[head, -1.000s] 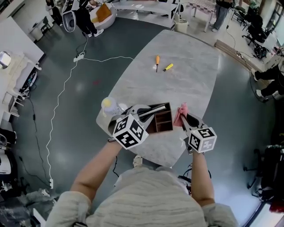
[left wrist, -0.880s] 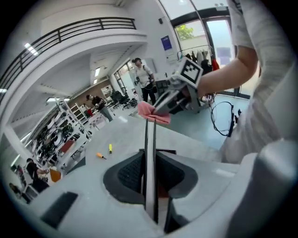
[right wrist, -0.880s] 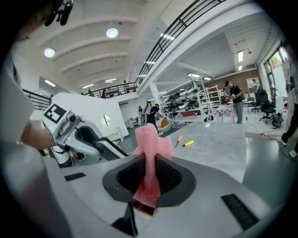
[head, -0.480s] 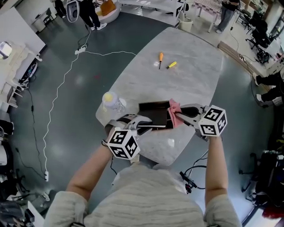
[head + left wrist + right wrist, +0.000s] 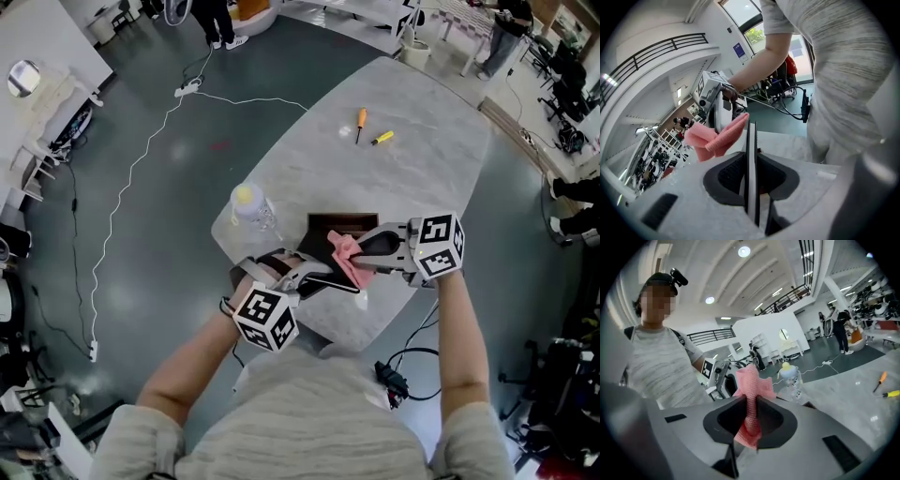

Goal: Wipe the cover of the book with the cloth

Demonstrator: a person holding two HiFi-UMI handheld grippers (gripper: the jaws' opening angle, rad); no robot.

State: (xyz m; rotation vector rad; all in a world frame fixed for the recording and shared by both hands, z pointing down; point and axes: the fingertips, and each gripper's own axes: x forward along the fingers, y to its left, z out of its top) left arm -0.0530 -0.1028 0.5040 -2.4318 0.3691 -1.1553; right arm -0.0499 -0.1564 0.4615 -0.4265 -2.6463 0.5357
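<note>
While the left gripper (image 5: 317, 275) clamps the book (image 5: 323, 242), the right gripper (image 5: 362, 255) clamps the cloth (image 5: 347, 258); both units meet over the near end of the desk (image 5: 412, 178), directly in front of the person.

Left gripper: the jaws are closed on the book; in the left gripper view the book (image 5: 750, 140) appears edge-on as a thin pale slab with dark outer faces, standing between the two pads and running out past the jaw tips; the head view shows its dark cover tilted, not lying flat.

Right gripper: the jaws are closed on the pink cloth; in the right gripper view the cloth (image 5: 750, 385) is pinched in a narrow vertical fold, with a ruffled part above the pads and a loose end below them.

Contact: in the left gripper view the bunched cloth (image 5: 717, 136) lies against the left face of the book near its far edge; whether the book also rests on the desk cannot be determined.

Other items on the desk: a clear bottle (image 5: 251, 206) with a yellow cap stands just beyond the left gripper; an orange screwdriver (image 5: 360, 122) and a yellow marker (image 5: 382, 138) lie side by side, well apart from the book.
</note>
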